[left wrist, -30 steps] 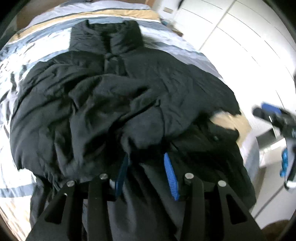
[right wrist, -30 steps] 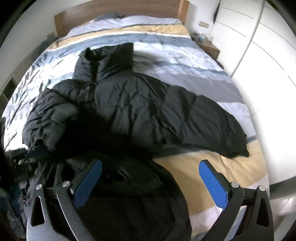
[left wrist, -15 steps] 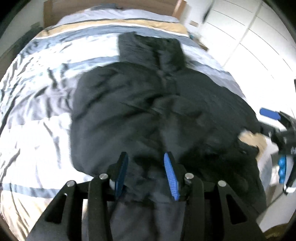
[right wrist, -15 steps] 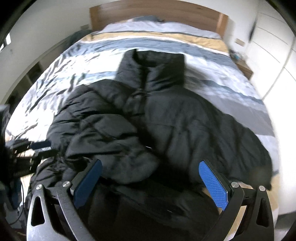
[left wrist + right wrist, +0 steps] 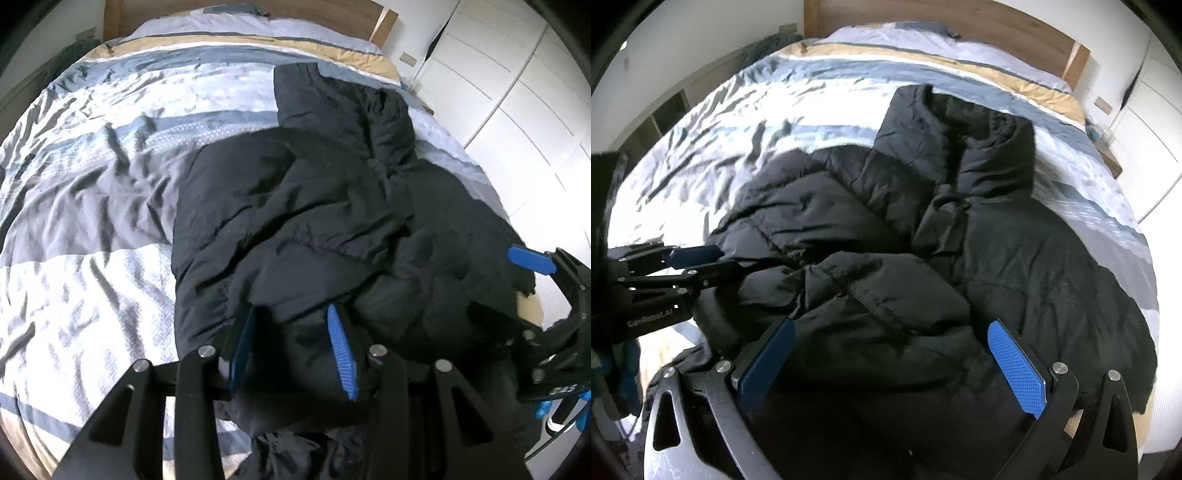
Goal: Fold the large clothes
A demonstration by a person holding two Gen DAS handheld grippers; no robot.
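Note:
A large black puffer jacket (image 5: pixel 332 206) lies on the striped bed, collar toward the headboard, its left side folded over the middle. It also fills the right wrist view (image 5: pixel 923 258). My left gripper (image 5: pixel 291 350) is shut on a fold of the jacket's lower part, with black fabric bunched between its blue pads. It shows at the left of the right wrist view (image 5: pixel 690 258). My right gripper (image 5: pixel 892 369) is wide open and empty just above the jacket's hem. It shows at the right edge of the left wrist view (image 5: pixel 546 295).
The bed has a blue, grey, white and tan striped cover (image 5: pixel 92 206) and a wooden headboard (image 5: pixel 960 22). White wardrobe doors (image 5: pixel 517 92) stand at the right. A small bedside table (image 5: pixel 1108 158) is by the headboard. Shelving (image 5: pixel 665 118) lines the left wall.
My left gripper has carried the jacket's left side to the right, over the middle, uncovering the bed on the left. My right gripper has swung left over the jacket and stays open.

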